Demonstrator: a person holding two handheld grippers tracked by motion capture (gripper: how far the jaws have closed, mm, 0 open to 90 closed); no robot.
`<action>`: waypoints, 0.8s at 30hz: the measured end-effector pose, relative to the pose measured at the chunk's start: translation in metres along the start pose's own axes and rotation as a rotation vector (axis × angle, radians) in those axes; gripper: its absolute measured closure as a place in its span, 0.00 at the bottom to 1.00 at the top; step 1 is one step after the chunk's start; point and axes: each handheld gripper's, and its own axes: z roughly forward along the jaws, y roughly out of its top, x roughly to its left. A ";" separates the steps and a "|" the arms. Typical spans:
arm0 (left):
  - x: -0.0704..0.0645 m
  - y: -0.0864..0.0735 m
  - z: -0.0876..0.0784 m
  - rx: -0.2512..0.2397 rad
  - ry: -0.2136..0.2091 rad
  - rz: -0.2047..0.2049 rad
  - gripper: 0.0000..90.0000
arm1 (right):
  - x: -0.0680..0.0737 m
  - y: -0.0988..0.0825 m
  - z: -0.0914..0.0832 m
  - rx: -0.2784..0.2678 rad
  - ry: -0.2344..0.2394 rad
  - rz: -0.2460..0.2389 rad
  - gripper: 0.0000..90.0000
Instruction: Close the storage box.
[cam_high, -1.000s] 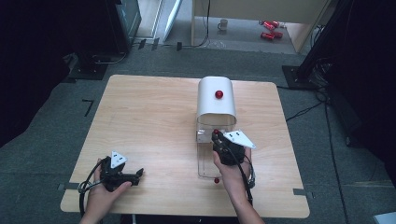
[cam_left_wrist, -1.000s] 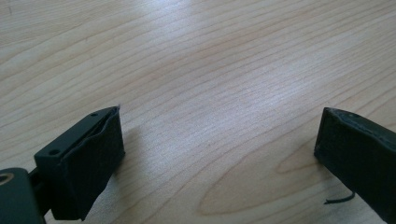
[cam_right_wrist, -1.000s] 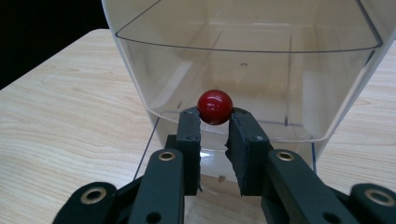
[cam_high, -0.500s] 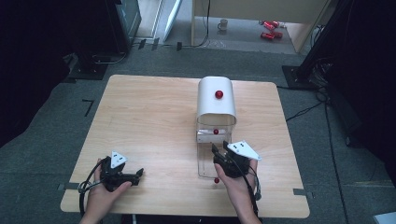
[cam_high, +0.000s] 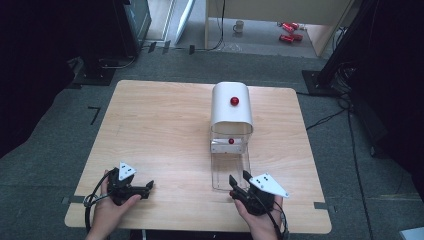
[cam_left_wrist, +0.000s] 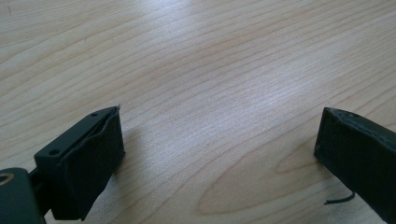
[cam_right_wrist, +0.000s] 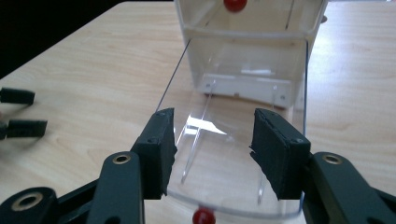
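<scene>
right hand-held gripper (cam_right_wrist: 212, 154) jaws parted, empty, over flap's near edge | left hand-held gripper (cam_left_wrist: 219, 158) wide, empty, low over bare wood | clear flap (cam_right_wrist: 238, 135) lies flat before white box (cam_high: 230, 107), right of centre; likely light, stiff, slick, scratch-prone; take by red knob (cam_right_wrist: 203, 216) | surface (cam_high: 160, 130) pale wood, uncluttered | room: grey carpet, mug (cam_high: 239, 25) on floor

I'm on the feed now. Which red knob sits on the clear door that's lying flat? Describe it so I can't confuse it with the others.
Start at the white-topped box on the wooden table. Its clear door lies flat toward the person. The red knob sits at that door's near edge, just below the open right gripper, unlike the knobs on the white top and inside the box.
</scene>
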 end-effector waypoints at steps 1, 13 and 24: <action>0.000 0.000 0.000 0.000 0.000 0.000 0.01 | 0.000 -0.003 -0.002 0.001 0.001 0.000 0.56; 0.000 0.000 0.000 0.002 0.000 0.002 0.01 | 0.000 -0.035 -0.024 0.036 0.010 0.037 0.59; 0.000 0.000 0.000 0.002 -0.001 0.005 0.01 | 0.007 -0.054 -0.027 0.082 0.010 0.016 0.64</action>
